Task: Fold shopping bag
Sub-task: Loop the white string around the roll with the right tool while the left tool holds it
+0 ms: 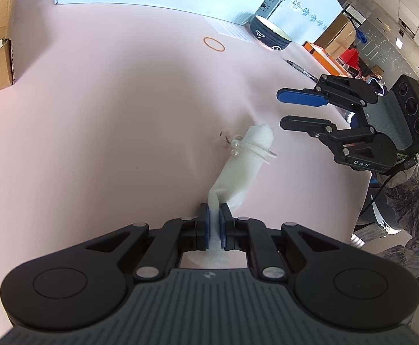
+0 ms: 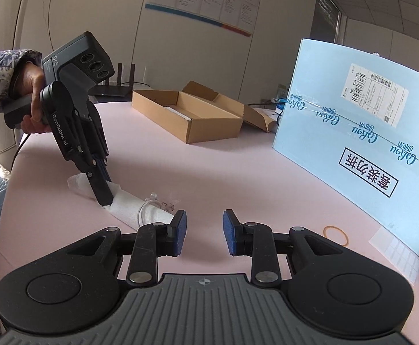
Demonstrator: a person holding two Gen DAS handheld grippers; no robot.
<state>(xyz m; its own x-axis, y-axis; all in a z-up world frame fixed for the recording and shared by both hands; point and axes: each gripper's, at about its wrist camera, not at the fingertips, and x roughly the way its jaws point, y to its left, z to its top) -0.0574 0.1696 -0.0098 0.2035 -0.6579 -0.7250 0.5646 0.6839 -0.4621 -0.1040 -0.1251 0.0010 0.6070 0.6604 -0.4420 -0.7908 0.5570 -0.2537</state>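
My working surface is a pink table [image 1: 108, 109]. Lying directly on it I see the rolled white bag [image 1: 243, 161], a rubber band [image 1: 214, 44], pen [image 1: 301, 70], patterned bowl [image 1: 269, 33], open cardboard box [image 2: 189, 115] and blue carton [image 2: 361, 132].

Soft white textured cloth bag [image 1: 239, 166] — matt pink table [image 1: 108, 109], brown cardboard box [image 2: 192, 115]

The shopping bag [image 1: 241, 169] lies on the table [image 1: 108, 120]. From it, the rubber band [image 1: 214, 44] lies at twelve o'clock, the bowl [image 1: 269, 33] at one. The right gripper [image 1: 281, 107] hovers at two.

Facing wrist views, shared bag [image 1: 239, 166]
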